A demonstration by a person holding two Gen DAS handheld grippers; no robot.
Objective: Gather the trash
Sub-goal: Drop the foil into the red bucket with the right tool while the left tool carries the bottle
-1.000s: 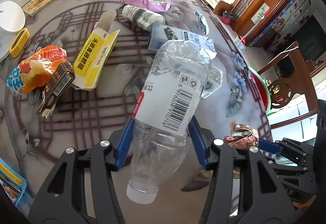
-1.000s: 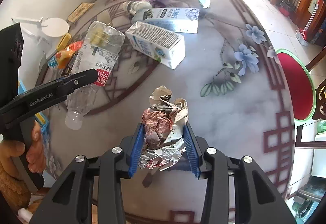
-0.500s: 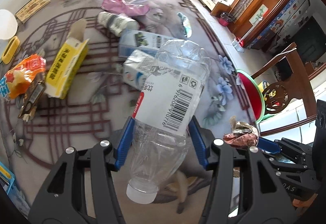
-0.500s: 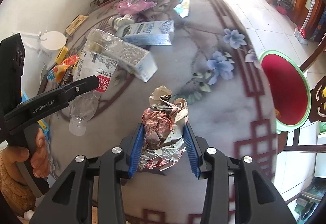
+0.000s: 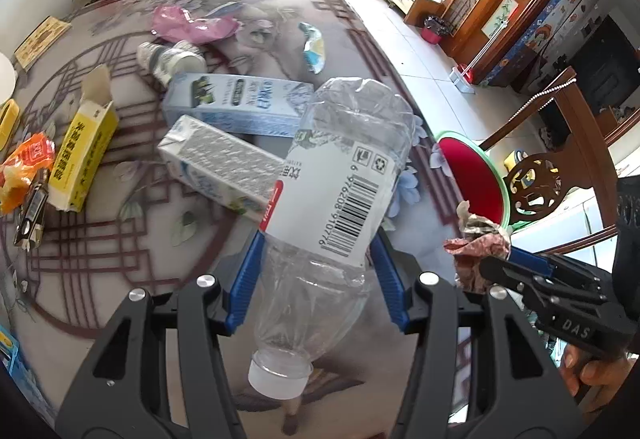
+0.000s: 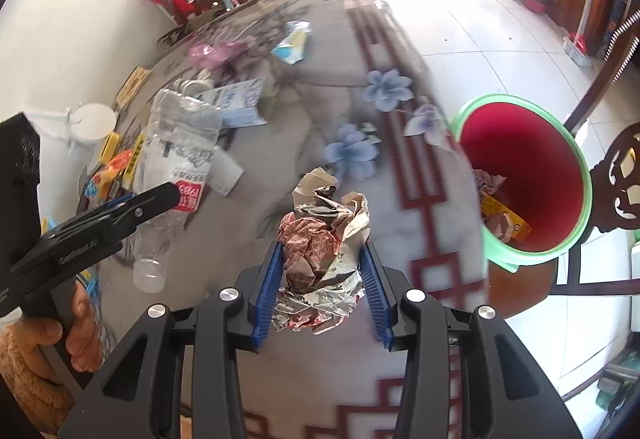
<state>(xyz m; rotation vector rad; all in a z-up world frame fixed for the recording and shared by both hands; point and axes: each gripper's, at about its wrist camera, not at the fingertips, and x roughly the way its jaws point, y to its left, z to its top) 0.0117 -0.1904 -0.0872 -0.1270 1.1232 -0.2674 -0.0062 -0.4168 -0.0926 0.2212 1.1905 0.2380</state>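
Clear plastic bottle [image 5: 340,199], cap toward the camera, is clamped between the blue pads of the left gripper [image 5: 316,279] above the table [image 5: 120,239]. Further right, the right gripper [image 6: 322,279] grips a crumpled wrapper [image 6: 324,235]. The red bin [image 6: 528,179] stands beside the table edge, right of both.

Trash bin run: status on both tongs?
Left tongs shut on plastic bottle. Right tongs shut on crumpled wrapper. Red bin off table edge, path looks open.
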